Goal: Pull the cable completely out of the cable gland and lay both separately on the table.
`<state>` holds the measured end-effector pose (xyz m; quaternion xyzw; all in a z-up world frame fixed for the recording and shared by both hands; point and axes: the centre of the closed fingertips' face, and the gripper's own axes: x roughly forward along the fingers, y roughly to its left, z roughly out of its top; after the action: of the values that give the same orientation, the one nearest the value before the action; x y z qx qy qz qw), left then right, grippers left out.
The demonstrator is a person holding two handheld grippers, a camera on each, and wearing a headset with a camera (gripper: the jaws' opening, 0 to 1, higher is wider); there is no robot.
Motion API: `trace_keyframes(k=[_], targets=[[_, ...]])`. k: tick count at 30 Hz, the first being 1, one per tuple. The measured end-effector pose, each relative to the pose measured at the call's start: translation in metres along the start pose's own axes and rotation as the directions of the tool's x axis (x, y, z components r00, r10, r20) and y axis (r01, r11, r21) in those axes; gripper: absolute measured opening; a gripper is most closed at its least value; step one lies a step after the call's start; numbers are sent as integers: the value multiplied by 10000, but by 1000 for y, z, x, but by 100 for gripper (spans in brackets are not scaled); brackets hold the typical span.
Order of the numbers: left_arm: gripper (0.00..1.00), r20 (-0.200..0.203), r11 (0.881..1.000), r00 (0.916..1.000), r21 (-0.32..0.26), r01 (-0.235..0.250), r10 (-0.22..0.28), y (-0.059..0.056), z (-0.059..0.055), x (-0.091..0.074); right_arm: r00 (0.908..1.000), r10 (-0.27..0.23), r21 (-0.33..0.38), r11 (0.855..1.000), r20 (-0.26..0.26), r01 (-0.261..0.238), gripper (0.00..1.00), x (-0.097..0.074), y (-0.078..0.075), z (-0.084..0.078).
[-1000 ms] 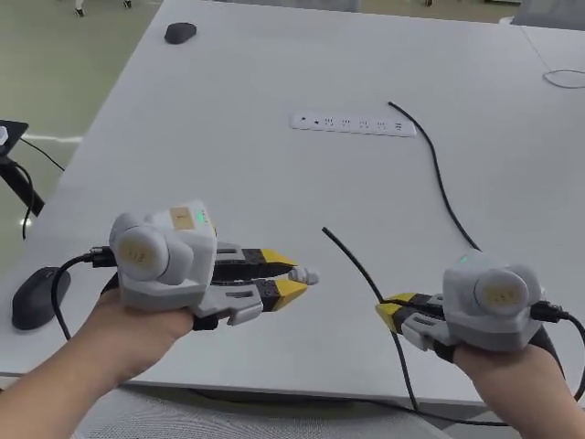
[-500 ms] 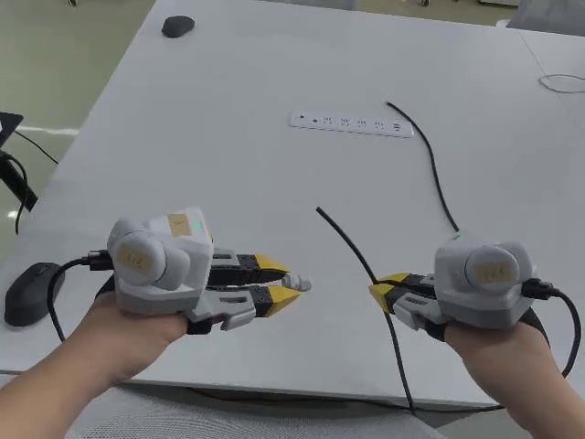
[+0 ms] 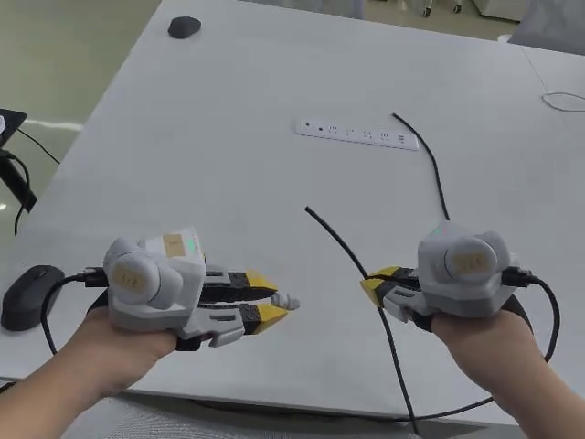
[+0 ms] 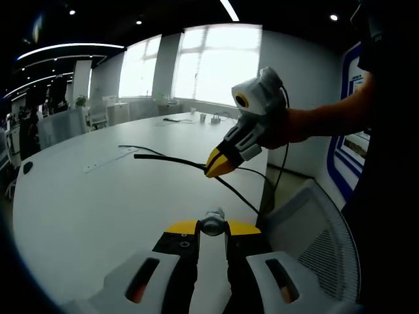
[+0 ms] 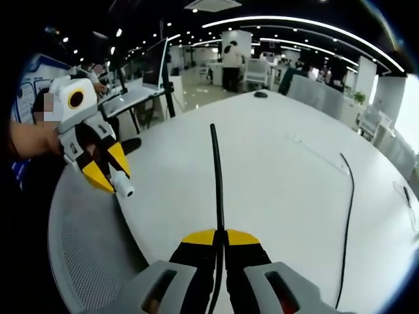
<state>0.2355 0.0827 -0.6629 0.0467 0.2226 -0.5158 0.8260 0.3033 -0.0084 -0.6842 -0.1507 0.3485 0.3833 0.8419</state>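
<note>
We worked at a wide white table (image 3: pixel 228 137) that ran away from us, with the grey mesh of a chair (image 5: pixel 85 261) just below its near edge. Our left hand (image 3: pixel 110 352) held the left gripper (image 3: pixel 265 306) low over the near part of the tabletop, pointing to the right. Our right hand (image 3: pixel 480 343) held the right gripper (image 3: pixel 373 285) opposite it, pointing to the left, so the two yellow tips faced each other with a clear gap between them.

Farther back a white power strip (image 3: pixel 356 133) lay flat on the table, and a thin black cord (image 3: pixel 437 178) curved from its right end toward us.

The black cable (image 3: pixel 334 238) was gripped between the right gripper's jaws, which were closed tight on it. Its free end stuck out past the jaws, up and to the left over the table, and its other part dropped behind the gripper and over the table's front edge. One dark mouse (image 3: pixel 185 26) sat at the far left of the table and another (image 3: pixel 27 297) near its left front corner.

The small grey cable gland (image 3: pixel 285 301) was pinched at the very tips of the left gripper's jaws, which were closed on it. It was well apart from the cable, and nothing ran through it.
</note>
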Motion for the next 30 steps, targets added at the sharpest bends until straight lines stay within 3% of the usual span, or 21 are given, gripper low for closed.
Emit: trace_keyframes(k=[9,18,30], targets=[[15,-144,9998,9999,-151,89,-91,7,-19,-9,9996,112,-305,9995,-272,-120,0,20,5,15],[15,-301,9995,9995,-314,79,-88,22,-35,-22,9986,182,-994,9948,-499,-231,0,50,12,39],[15,-856,9987,9959,-446,242,-279,34,-74,-28,9939,655,-1646,9832,-884,-794,0,95,26,54]])
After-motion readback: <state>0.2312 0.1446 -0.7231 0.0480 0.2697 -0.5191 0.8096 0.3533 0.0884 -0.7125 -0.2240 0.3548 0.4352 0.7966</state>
